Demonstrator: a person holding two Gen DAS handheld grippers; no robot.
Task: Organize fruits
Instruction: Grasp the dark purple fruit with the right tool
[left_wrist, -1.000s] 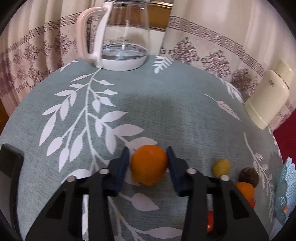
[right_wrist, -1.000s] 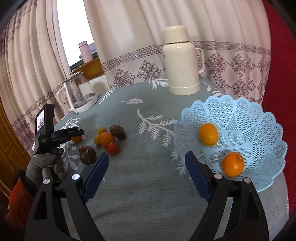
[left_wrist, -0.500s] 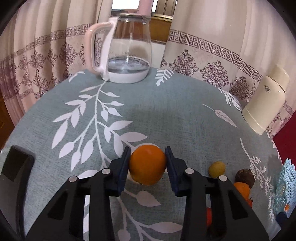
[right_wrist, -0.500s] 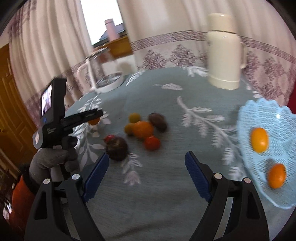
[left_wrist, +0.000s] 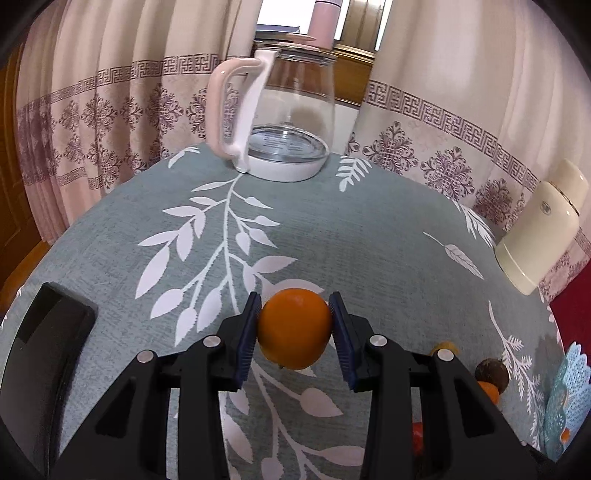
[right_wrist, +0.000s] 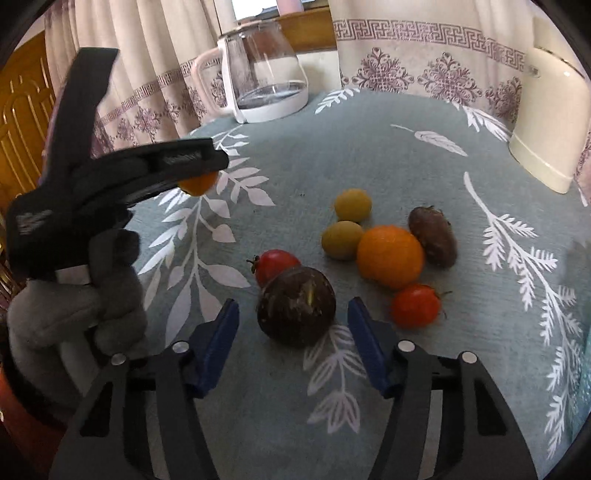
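Clear glass with a pink-white handle, the kettle (left_wrist: 286, 110) stands at the far edge of the table; I cannot tell whether it holds water. Right of it stands a cream thermos flask (left_wrist: 543, 229), closed. At the far right edge of my left view a pale blue lattice basket (left_wrist: 567, 391) shows only a sliver of rim, so I cannot make out its contents.

My left gripper (left_wrist: 295, 328) is narrow, its blue pads pressed on both sides of an orange (left_wrist: 294, 328) held just above the leaf-print tablecloth (left_wrist: 332, 229). A black device (left_wrist: 48, 332) sits at that view's left edge.

My right gripper (right_wrist: 293, 319) is closing, half wide, with a dark round passion fruit (right_wrist: 296, 306) between the pads, which do not touch it. Behind that fruit, touching it, lies a red tomato (right_wrist: 275, 264). Further right sit two yellow-green fruits (right_wrist: 352, 205), a second orange (right_wrist: 390, 256), a brown wrinkled passion fruit (right_wrist: 432, 236) and another tomato (right_wrist: 416, 305), clustered close and crowding the right pad's side.

Only the right view shows this cluster whole, plus my gloved left hand (right_wrist: 77, 306) gripping the left tool. The left view hides most of the cluster behind its own finger and alone shows the basket.
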